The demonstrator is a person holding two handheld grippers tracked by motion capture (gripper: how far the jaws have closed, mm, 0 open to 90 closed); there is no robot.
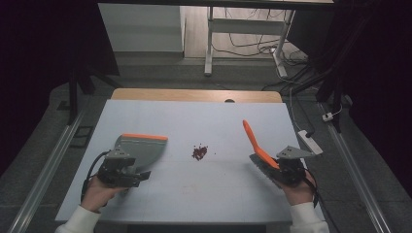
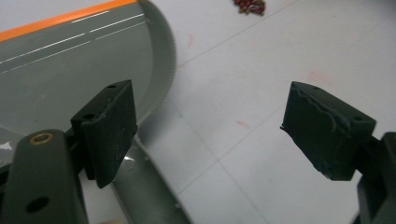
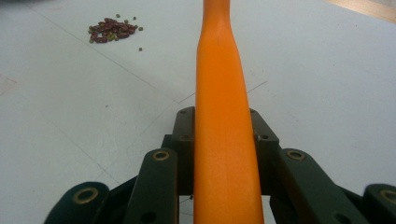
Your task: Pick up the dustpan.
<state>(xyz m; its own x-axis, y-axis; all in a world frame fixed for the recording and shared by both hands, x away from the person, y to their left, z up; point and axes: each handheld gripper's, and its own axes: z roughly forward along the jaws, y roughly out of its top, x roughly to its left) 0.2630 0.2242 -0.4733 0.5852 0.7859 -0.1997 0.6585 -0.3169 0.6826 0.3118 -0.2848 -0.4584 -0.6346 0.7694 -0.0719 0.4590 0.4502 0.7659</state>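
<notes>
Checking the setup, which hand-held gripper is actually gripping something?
The right hand-held gripper, clamped on the orange brush handle; the left hand-held gripper stands open beside the dustpan.

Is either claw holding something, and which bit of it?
The right claw grips the brush by its orange handle. The left claw is open by the dustpan, holding nothing.
</notes>
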